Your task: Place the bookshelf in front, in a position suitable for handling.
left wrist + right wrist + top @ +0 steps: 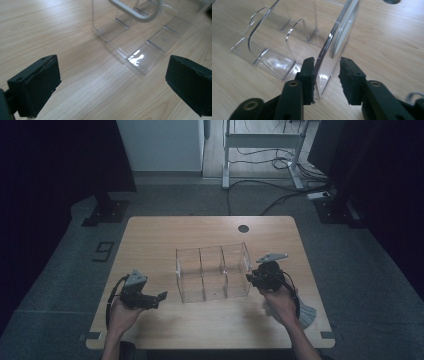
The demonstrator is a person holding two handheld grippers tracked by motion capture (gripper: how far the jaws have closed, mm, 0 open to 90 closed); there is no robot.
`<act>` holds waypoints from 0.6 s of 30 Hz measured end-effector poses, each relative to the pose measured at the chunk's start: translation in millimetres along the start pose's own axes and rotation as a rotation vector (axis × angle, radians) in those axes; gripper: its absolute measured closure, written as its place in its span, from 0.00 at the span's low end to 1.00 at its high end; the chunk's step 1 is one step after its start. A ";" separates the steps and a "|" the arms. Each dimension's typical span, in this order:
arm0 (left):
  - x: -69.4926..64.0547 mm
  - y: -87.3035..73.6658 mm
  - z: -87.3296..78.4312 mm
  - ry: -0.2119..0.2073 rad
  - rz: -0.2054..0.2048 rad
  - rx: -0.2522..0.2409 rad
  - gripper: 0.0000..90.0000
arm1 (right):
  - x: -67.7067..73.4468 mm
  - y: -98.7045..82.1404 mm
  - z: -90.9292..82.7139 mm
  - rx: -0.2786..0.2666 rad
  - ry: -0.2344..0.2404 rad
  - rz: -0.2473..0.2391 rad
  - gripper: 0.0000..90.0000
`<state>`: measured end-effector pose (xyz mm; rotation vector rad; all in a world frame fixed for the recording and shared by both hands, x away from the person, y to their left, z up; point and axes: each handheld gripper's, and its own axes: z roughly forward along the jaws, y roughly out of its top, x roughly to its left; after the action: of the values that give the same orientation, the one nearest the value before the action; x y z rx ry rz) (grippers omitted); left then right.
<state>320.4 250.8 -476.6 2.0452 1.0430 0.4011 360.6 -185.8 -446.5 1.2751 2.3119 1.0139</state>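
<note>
- Gripping the clear organizer (212,272) by its right end wall is your step in hand; the organizer sits mid-table (150,235).
- Your right gripper (327,75) straddles that wall: one pad touches it, the other stands off, so no pinch yet.
- Your left gripper (112,82) hangs left of the organizer, jaws spread, empty.
- Next, squeeze fully before lifting.

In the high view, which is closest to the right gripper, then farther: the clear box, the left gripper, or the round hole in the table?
1. Clear box: right beside the right gripper, its end wall between the jaws.
2. Round hole: farther back on the table.
3. Left gripper: across the box, at the left.
</note>
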 end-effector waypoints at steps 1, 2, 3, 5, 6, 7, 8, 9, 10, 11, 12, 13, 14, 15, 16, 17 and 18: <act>0.0 0.0 0.0 0.000 0.000 0.000 0.00 | 0.0 0.0 0.0 0.000 0.000 0.000 0.74; -0.5 -0.2 0.8 0.000 0.001 0.002 0.00 | -5.5 -0.9 -1.2 0.001 -0.004 0.006 0.78; -1.0 -0.1 1.5 0.001 0.002 0.005 0.00 | -5.5 -0.9 -1.2 0.001 -0.004 0.006 0.78; -2.2 0.6 2.7 0.005 0.000 0.007 0.00 | -11.0 -1.5 -2.6 0.004 0.003 0.014 0.83; -4.2 1.7 3.4 0.006 0.004 0.004 0.00 | -15.9 -1.9 -3.6 0.005 0.002 0.013 0.87; -5.1 2.3 3.6 0.004 0.009 0.004 0.00 | -17.7 -2.1 -4.1 0.005 0.003 0.017 0.88; -6.0 3.1 3.7 0.000 0.013 0.004 0.00 | -19.6 -2.3 -4.4 0.006 -0.003 0.016 0.89; -6.0 3.1 3.7 0.000 0.013 0.004 0.00 | -19.6 -2.3 -4.4 0.006 -0.003 0.016 0.89; -7.8 4.4 3.9 -0.004 0.018 -0.001 0.00 | -23.7 -2.5 -4.9 0.006 -0.001 0.014 0.90; -8.5 5.2 3.9 -0.008 0.019 -0.003 0.00 | -25.4 -2.7 -5.0 0.004 -0.001 0.008 0.91; -9.0 5.9 3.8 -0.012 0.022 -0.006 0.00 | -26.5 -2.9 -5.1 0.003 0.000 0.006 0.91; -9.5 6.5 3.9 -0.014 0.025 -0.010 0.00 | -27.8 -3.0 -5.0 0.001 0.004 0.002 0.91; -10.1 7.1 3.9 -0.016 0.028 -0.012 0.00 | -28.6 -3.1 -4.7 -0.001 0.008 -0.001 0.91; -10.1 7.1 3.9 -0.016 0.028 -0.012 0.00 | -28.9 -2.8 -4.4 -0.001 0.010 -0.003 0.91; -11.6 8.1 4.3 -0.014 0.032 -0.013 0.01 | -29.0 -2.3 -3.8 -0.002 0.009 -0.006 0.92; -12.5 8.4 4.6 -0.015 0.037 -0.014 0.01 | -28.7 -1.3 -3.3 0.001 0.007 -0.009 0.92; -13.4 8.8 4.9 -0.016 0.044 -0.012 0.02 | -28.2 -0.3 -2.5 0.002 0.001 -0.015 0.92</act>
<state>319.7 234.7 -472.1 2.0604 0.9848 0.4122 374.5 -210.4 -446.7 1.2560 2.3206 1.0074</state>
